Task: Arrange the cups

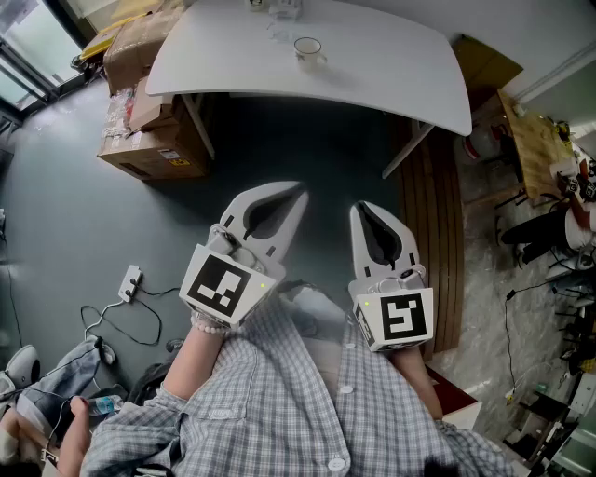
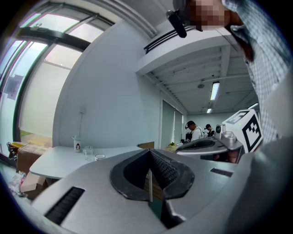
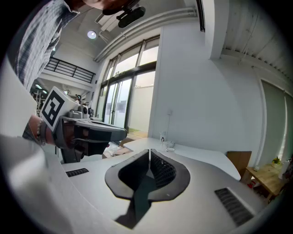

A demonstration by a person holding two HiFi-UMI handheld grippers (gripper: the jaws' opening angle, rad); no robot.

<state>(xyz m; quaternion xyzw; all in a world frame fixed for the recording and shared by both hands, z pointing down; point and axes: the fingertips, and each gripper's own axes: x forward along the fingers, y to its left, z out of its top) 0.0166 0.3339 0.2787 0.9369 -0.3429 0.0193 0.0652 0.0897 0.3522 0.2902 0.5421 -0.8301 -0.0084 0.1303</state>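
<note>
Left gripper view: left gripper (image 2: 149, 157) has its jaws pressed tip to tip with nothing between them. Right gripper view: right gripper (image 3: 149, 154) likewise, jaws closed together and empty. Head view: left gripper (image 1: 294, 199) and right gripper (image 1: 359, 212) are side by side, apart from each other, in front of a checked shirt (image 1: 279, 401), both pointing toward the white table (image 1: 391, 65) and well short of its near edge, over the grey floor. A cup (image 1: 307, 48) stands on the table, toward its far side. A clear glass (image 1: 282, 19) stands just behind the cup, and a small white bottle (image 2: 77, 145) beyond that at the table's far edge. Cardboard boxes (image 1: 154, 149) sit on the floor by the table's left end.
</note>
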